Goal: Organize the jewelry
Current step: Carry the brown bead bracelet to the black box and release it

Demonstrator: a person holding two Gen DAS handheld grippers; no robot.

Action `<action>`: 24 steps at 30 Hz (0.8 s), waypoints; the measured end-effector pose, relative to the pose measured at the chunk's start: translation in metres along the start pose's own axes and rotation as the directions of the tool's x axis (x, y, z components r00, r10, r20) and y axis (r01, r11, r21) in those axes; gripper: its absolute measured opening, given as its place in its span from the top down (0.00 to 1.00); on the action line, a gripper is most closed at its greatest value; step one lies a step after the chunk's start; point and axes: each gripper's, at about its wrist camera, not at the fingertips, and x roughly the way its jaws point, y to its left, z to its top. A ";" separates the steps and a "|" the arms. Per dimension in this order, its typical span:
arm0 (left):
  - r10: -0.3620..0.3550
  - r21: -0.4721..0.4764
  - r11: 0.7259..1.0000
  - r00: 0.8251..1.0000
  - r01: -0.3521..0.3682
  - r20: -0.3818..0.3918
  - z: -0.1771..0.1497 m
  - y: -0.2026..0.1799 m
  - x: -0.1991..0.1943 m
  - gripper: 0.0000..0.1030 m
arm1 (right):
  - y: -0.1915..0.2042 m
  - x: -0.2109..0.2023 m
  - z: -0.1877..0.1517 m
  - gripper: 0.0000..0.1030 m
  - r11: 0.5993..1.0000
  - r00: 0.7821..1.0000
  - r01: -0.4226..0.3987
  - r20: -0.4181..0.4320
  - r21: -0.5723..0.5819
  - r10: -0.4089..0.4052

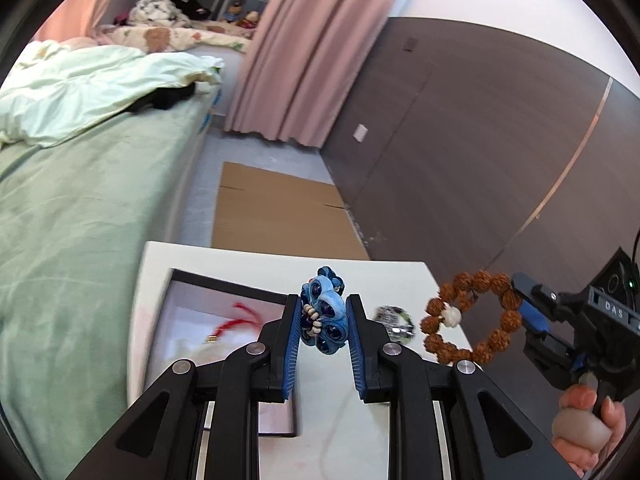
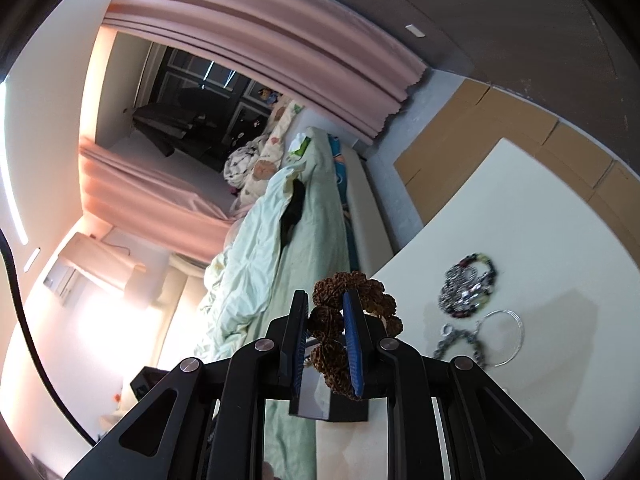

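Observation:
My left gripper [image 1: 323, 302] is shut on a blue beaded bracelet [image 1: 325, 316], held above a white table [image 1: 256, 264]. Below it lies an open dark-rimmed jewelry box [image 1: 224, 312] with a red tassel [image 1: 240, 318] inside. My right gripper [image 2: 326, 300] is shut on a brown rough-bead bracelet [image 2: 332, 320]; in the left wrist view that bracelet [image 1: 472, 316] hangs as a ring with one white bead from the right gripper [image 1: 526, 304], to the right of my left one. A dark sparkly bracelet [image 2: 468, 286], a thin silver bangle [image 2: 506, 338] and a silver chain [image 2: 460, 340] lie on the table [image 2: 540, 216].
A bed with green sheets [image 1: 80, 220] stands left of the table. Flattened cardboard [image 1: 276, 212] lies on the floor beyond it, by pink curtains [image 1: 304, 60] and a dark wall panel [image 1: 480, 140]. A hand [image 1: 588, 428] grips the right tool's handle.

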 end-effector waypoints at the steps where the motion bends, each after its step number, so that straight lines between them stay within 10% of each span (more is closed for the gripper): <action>1: 0.010 -0.009 1.000 1.000 -0.010 -0.002 0.001 0.005 -0.002 0.77 | 0.001 0.002 -0.002 0.81 1.000 1.000 -0.002 -0.004 -0.002 0.002; 10: 0.046 -0.084 0.995 0.997 -0.051 -0.061 0.000 0.038 -0.008 0.77 | 0.008 0.023 -0.015 0.81 1.000 0.999 0.007 -0.051 -0.014 -0.007; 13: -0.005 -0.161 0.987 0.993 -0.014 -0.116 -0.001 0.053 -0.002 0.62 | 0.011 0.027 -0.018 0.81 1.000 0.998 0.008 -0.064 -0.022 -0.009; 17: 0.013 -0.197 0.980 0.995 -0.032 -0.099 0.001 0.061 -0.009 0.06 | 0.016 0.033 -0.024 0.81 0.999 0.996 0.006 -0.087 -0.035 -0.009; 24: 0.068 -0.201 0.977 0.996 -0.076 -0.050 0.011 0.070 -0.027 0.05 | 0.037 0.052 -0.037 0.81 0.995 0.991 -0.042 -0.129 -0.089 0.030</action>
